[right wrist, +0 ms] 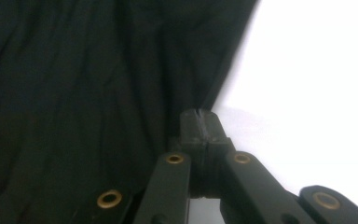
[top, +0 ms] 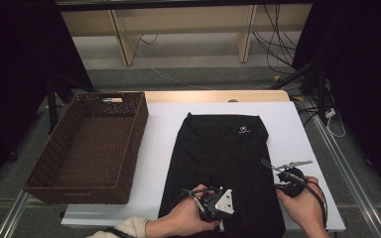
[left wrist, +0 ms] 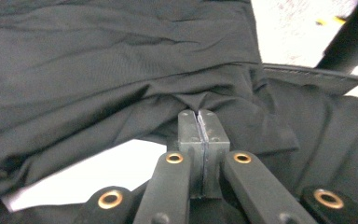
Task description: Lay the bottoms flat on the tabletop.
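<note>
A black garment (top: pixel 223 148) with a small white logo lies flat on the white table (top: pixel 158 148), its collar end towards the far side. My left gripper (top: pixel 217 204), with a grey plate on top, sits over the garment's near hem. In the left gripper view the gripper (left wrist: pixel 199 114) is shut, and the black cloth (left wrist: pixel 98 70) puckers into its tips, with white table showing under the lifted fold. My right gripper (top: pixel 287 186) is at the garment's right edge. In the right gripper view the gripper (right wrist: pixel 200 114) is shut where the cloth's (right wrist: pixel 74 93) edge meets the tips.
A brown woven basket (top: pixel 134 144) stands at the left of the table, close to the garment. Beyond the table are a wooden shelf frame (top: pixel 124 39) and cables on the floor (top: pixel 278 44). White table surface shows to the right of the garment (top: pixel 297 134).
</note>
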`<state>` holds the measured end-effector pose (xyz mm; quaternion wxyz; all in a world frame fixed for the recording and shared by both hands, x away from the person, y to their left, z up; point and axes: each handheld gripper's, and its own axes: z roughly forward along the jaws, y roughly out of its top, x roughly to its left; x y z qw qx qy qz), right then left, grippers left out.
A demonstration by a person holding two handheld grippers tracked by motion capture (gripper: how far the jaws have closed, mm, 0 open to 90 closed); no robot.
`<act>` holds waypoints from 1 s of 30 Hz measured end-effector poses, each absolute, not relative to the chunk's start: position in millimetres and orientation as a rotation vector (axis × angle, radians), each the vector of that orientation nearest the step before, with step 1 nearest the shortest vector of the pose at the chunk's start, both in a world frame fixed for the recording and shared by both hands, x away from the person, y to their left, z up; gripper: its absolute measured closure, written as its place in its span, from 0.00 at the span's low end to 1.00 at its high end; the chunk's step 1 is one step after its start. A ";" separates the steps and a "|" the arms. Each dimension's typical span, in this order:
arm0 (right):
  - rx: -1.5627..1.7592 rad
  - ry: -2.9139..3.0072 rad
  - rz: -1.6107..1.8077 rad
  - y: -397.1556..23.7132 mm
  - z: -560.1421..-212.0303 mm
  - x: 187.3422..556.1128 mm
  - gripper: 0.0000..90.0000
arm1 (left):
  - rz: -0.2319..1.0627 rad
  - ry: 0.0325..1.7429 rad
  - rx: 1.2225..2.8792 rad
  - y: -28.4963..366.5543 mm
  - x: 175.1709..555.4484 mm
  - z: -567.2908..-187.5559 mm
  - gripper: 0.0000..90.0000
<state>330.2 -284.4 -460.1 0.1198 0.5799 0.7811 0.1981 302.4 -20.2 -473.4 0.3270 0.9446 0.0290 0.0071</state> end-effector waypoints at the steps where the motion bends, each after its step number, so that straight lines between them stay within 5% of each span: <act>1: 1.689 2.278 0.581 -285.9 -459.5 329.8 1.00 | 0.004 0.085 2.470 -17.8 303.8 -472.3 0.99; 16: 1.763 2.309 0.610 -293.4 -457.0 287.6 0.86 | -0.017 0.085 2.497 -13.6 302.9 -473.0 1.00; 30: 1.736 2.420 0.468 -283.3 -453.9 277.5 1.00 | -0.027 0.072 2.514 -7.3 300.9 -468.5 1.00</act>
